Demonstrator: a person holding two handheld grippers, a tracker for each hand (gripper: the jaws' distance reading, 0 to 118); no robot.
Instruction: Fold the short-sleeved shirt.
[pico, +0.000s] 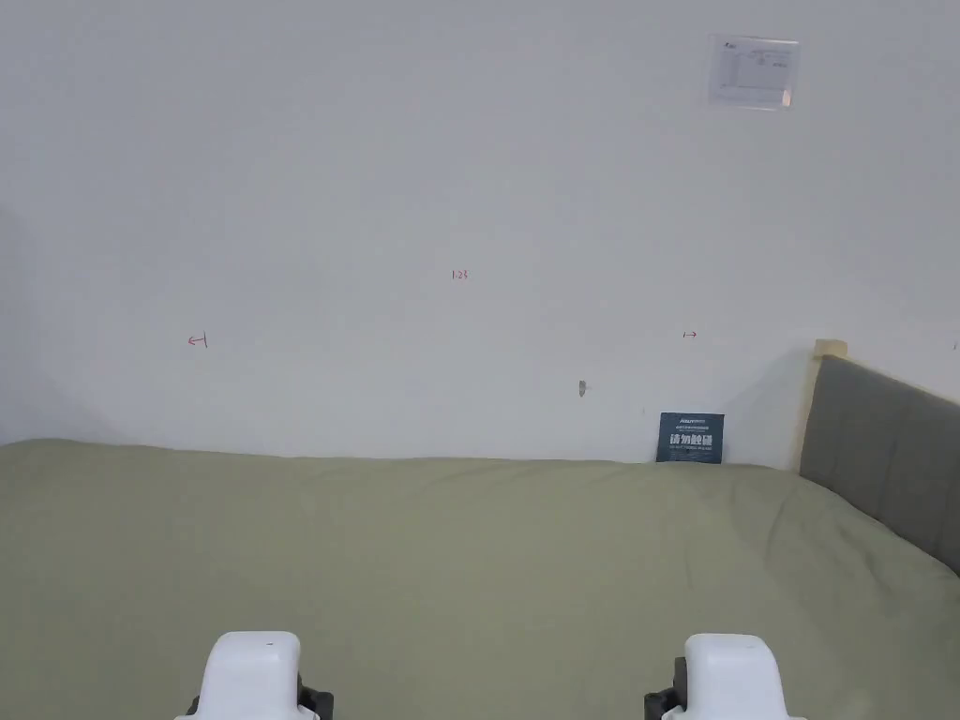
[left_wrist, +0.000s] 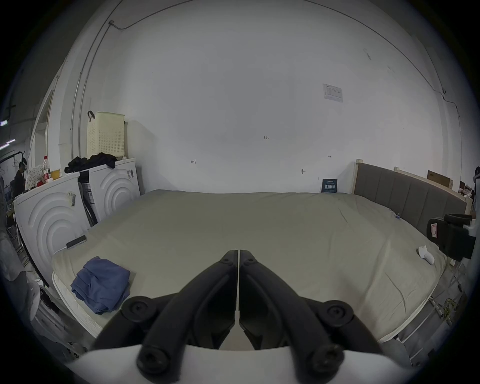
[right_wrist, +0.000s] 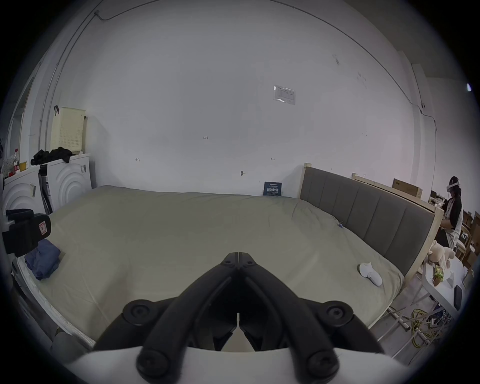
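Both tools are hovering side by side over the near edge of the bed (pico: 487, 553), level and pointing toward the far wall (pico: 375, 187). The left gripper (left_wrist: 238, 251) is holding its jaws together with nothing between them, and the right gripper (right_wrist: 238, 253) is doing the same; neither is touching fabric. The blue shirt (left_wrist: 101, 287) is lying at the near left corner of the bed, well apart from both grippers and to the left of the left one. In the right gripper view the same garment (right_wrist: 42, 262) is showing at the left edge, partly behind the other tool's black body. The shirt is appearing as a compact, bunched stack of several layers with rounded edges and loose creases, not a spread-out garment; no sleeve or collar can be made out at this size. Whether this stack is counting as a finished fold or as an unfolded heap cannot be told from these views. Judged from the layout, the task is sitting either at its start or at its end, with no fold in hand at this moment. If folding is remaining, the operator is facing a reach to the left, a grasp, and a spreading of the cloth on the open olive sheet. A small white object (right_wrist: 370, 270) is resting near the right edge.
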